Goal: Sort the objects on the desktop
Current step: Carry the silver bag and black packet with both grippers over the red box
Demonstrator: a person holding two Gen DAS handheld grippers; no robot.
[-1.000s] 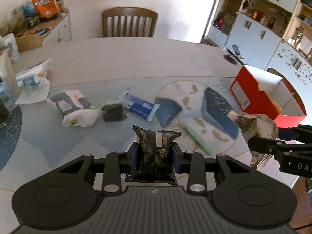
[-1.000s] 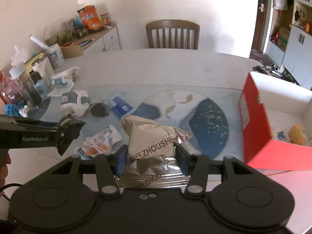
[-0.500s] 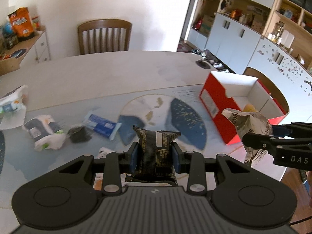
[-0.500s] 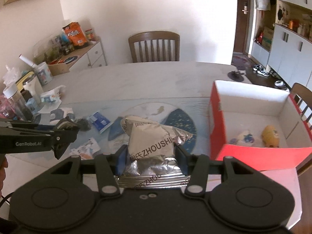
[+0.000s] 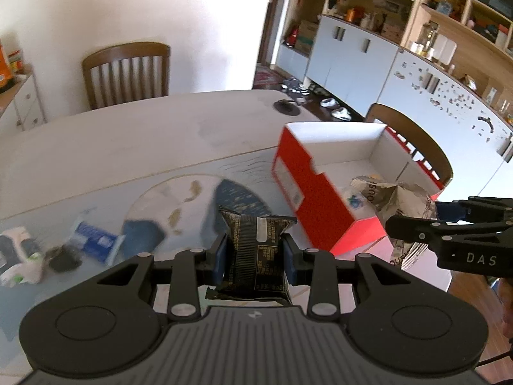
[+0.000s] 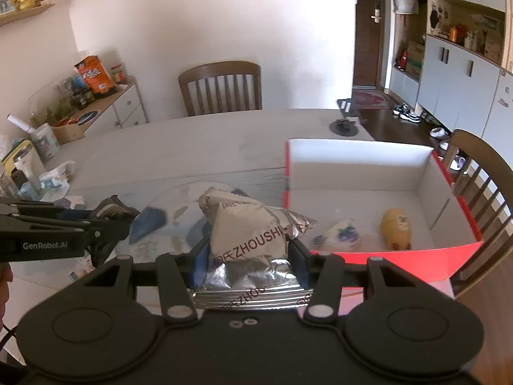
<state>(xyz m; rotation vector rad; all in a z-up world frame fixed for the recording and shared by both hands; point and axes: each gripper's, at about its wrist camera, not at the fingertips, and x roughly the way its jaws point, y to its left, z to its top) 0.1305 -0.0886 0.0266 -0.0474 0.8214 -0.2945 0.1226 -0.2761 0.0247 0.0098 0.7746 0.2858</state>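
Observation:
My left gripper (image 5: 255,258) is shut on a small black snack packet (image 5: 256,250), held above the table just left of the red box (image 5: 315,199). My right gripper (image 6: 248,256) is shut on a crumpled silver foil packet (image 6: 247,234), hovering at the box's near-left corner. The red box (image 6: 378,255) has a white inside and holds a yellow item (image 6: 396,227) and a small white and blue packet (image 6: 340,235). From the left wrist the silver packet (image 5: 394,195) shows over the box's front wall, pinched by the right gripper (image 5: 413,224).
On the table's left side lie a blue wrapper (image 5: 96,240), a dark lump (image 5: 62,258) and a white and green packet (image 5: 19,256). A wooden chair (image 6: 221,88) stands at the far side, another (image 6: 477,186) right of the box. A cluttered sideboard (image 6: 96,109) lines the left wall.
Both grippers have swung right toward the red box, each keeping its packet. The box now looks larger and nearer in both views, and the loose items have slid to the left edge.

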